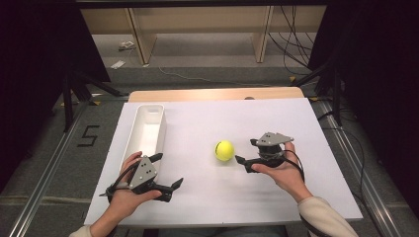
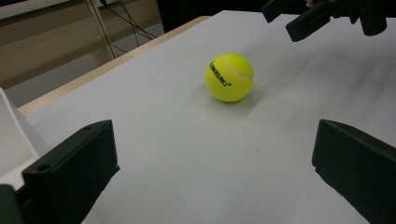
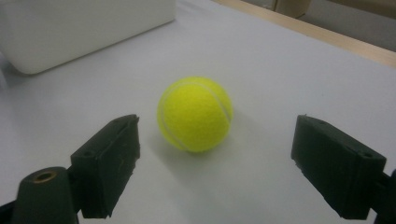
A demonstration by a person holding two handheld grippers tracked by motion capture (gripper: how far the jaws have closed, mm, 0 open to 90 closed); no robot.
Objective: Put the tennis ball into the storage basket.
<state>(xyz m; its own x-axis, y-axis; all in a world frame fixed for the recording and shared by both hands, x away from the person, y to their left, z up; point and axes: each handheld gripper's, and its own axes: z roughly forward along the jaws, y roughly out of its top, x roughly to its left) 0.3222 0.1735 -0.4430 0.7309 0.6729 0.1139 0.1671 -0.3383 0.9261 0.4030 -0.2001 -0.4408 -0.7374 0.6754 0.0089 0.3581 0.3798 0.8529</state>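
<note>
Just beside the tennis ball point(image 1: 224, 150), the right gripper point(image 1: 245, 154) points leftward, jaws spread.

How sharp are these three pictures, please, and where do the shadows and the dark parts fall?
High view: even light on the white table, dark at both sides of the room. Left gripper view: tennis ball fairly sharp with its print readable, soft shadow to its right, the right gripper blurred. Right gripper view: ball soft, white tray washed out.

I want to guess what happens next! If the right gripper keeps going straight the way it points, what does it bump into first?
Most likely the yellow tennis ball. The right gripper has its jaws open and the ball sits just ahead between them, not yet touched.
</note>
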